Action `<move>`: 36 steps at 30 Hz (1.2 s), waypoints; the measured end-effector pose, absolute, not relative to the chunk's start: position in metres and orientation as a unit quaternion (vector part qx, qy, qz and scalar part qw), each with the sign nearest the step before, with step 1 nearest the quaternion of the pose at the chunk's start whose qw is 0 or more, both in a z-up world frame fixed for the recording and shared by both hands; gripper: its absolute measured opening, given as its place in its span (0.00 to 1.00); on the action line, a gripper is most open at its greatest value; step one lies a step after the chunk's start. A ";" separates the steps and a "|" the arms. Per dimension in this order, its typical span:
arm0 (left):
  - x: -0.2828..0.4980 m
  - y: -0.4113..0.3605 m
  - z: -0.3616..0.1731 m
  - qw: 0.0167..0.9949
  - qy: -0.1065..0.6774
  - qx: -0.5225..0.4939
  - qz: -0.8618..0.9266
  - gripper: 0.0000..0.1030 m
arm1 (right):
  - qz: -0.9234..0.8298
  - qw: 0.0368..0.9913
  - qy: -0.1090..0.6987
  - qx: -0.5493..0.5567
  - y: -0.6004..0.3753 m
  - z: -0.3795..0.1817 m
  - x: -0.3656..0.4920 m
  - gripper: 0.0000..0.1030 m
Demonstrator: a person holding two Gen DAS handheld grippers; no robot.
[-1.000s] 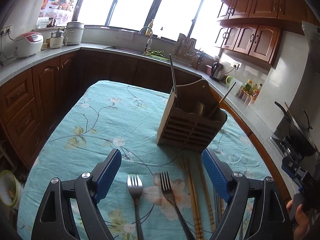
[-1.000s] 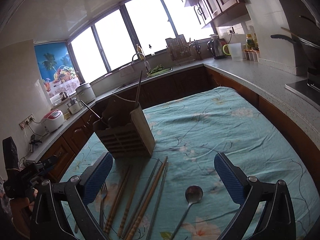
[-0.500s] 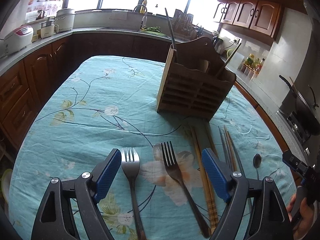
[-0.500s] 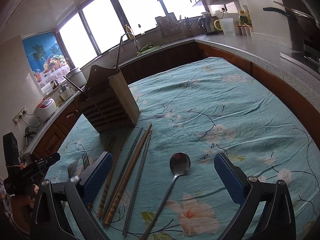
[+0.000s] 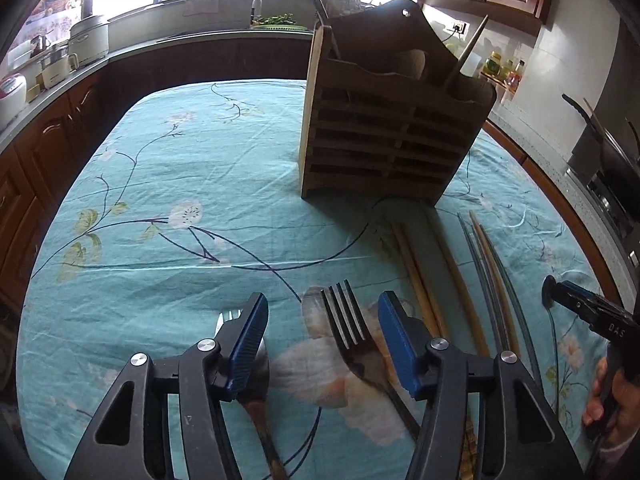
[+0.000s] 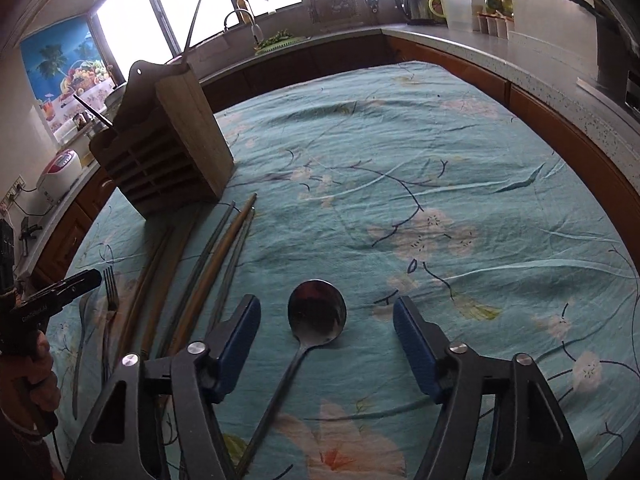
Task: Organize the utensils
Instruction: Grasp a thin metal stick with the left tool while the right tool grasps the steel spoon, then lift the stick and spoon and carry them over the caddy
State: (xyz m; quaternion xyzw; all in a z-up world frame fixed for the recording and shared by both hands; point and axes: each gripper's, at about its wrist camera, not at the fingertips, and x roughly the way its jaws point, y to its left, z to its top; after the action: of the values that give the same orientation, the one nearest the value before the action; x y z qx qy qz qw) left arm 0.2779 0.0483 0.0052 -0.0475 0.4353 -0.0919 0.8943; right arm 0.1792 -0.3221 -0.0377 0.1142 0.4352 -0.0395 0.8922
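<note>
Kitchen around a cloth-covered table

Beyond the gripper lies a teal floral tablecloth point(image 6: 440, 184). Far ahead, a curved countertop point(image 6: 500, 56) carries a faucet point(image 6: 244, 20), a kettle point(image 6: 414, 2) and a pale jug point(image 6: 456, 10); far left sit a rice cooker point(image 6: 60, 172) and a fruit poster point(image 6: 60, 64).

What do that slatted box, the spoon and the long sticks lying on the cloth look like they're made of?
The slatted box looks like unvarnished wood: matte brown with visible grain on its side panel. The spoon seems polished metal, probably steel; its bowl mirrors the room. The paler sticks look like bamboo or wood, tan and dull; the thin grey ones beside them could be metal, hard to tell.
</note>
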 end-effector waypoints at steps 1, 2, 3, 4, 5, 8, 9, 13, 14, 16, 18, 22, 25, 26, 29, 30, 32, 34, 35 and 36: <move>0.283 0.045 0.001 0.892 0.440 -0.044 -0.095 0.54 | -0.039 0.892 0.436 0.112 -0.322 -0.038 0.180 0.57; 0.288 0.044 -0.001 0.890 0.443 -0.041 -0.096 0.53 | -0.037 0.890 0.441 0.110 -0.321 -0.039 0.181 0.45; 0.291 0.042 -0.005 0.888 0.448 -0.039 -0.097 0.46 | -0.040 0.890 0.441 0.105 -0.321 -0.039 0.181 0.37; 0.295 0.040 -0.008 0.885 0.453 -0.039 -0.100 0.42 | -0.037 0.890 0.443 0.105 -0.321 -0.039 0.182 0.31; 0.298 0.038 -0.011 0.882 0.458 -0.039 -0.106 0.31 | -0.031 0.889 0.444 0.110 -0.322 -0.040 0.182 0.18; 0.300 0.031 -0.014 0.882 0.454 -0.033 -0.124 0.19 | -0.020 0.887 0.443 0.129 -0.325 -0.039 0.181 0.08; 0.300 0.029 -0.014 0.881 0.453 -0.032 -0.131 0.13 | -0.014 0.888 0.440 0.137 -0.326 -0.038 0.180 0.05; 0.295 0.027 -0.013 0.883 0.446 -0.032 -0.144 0.02 | -0.005 0.891 0.429 0.147 -0.325 -0.028 0.177 0.02; 0.292 0.028 -0.011 0.884 0.443 -0.035 -0.147 0.01 | -0.003 0.893 0.425 0.147 -0.324 -0.025 0.175 0.02; 0.287 0.030 -0.006 0.886 0.435 -0.044 -0.152 0.01 | 0.002 0.897 0.415 0.149 -0.321 -0.017 0.172 0.02; 0.280 0.032 0.001 0.891 0.426 -0.047 -0.152 0.00 | 0.007 0.902 0.404 0.148 -0.318 -0.008 0.169 0.02; 0.264 0.037 0.020 0.901 0.404 -0.053 -0.151 0.00 | 0.011 0.915 0.380 0.137 -0.310 0.012 0.164 0.02; 0.251 0.041 0.035 0.909 0.385 -0.055 -0.150 0.00 | 0.010 0.925 0.358 0.125 -0.305 0.029 0.159 0.02; 0.245 0.042 0.040 0.912 0.378 -0.056 -0.149 0.00 | 0.010 0.929 0.351 0.121 -0.303 0.034 0.158 0.02; 0.231 0.049 0.055 0.920 0.359 -0.061 -0.144 0.00 | 0.007 0.939 0.328 0.106 -0.298 0.051 0.154 0.02; 0.226 0.051 0.059 0.923 0.351 -0.064 -0.142 0.00 | 0.007 0.941 0.321 0.103 -0.297 0.056 0.153 0.02; 0.218 0.057 0.068 0.928 0.338 -0.071 -0.140 0.00 | 0.008 0.946 0.310 0.098 -0.295 0.064 0.154 0.02; 0.211 0.060 0.076 0.932 0.327 -0.075 -0.140 0.00 | 0.009 0.949 0.300 0.095 -0.293 0.071 0.154 0.02; 0.208 0.062 0.080 0.934 0.321 -0.075 -0.139 0.00 | 0.009 0.951 0.295 0.094 -0.292 0.074 0.154 0.02; 0.206 0.063 0.083 0.936 0.316 -0.075 -0.137 0.00 | 0.009 0.952 0.291 0.092 -0.291 0.078 0.155 0.02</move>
State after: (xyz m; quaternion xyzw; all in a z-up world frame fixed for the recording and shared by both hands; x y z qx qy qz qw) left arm 0.2057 0.0628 0.0825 -0.0747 0.3165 -0.1375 0.9356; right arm 0.1550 -0.2915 0.0778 0.0922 0.2910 0.0091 0.9522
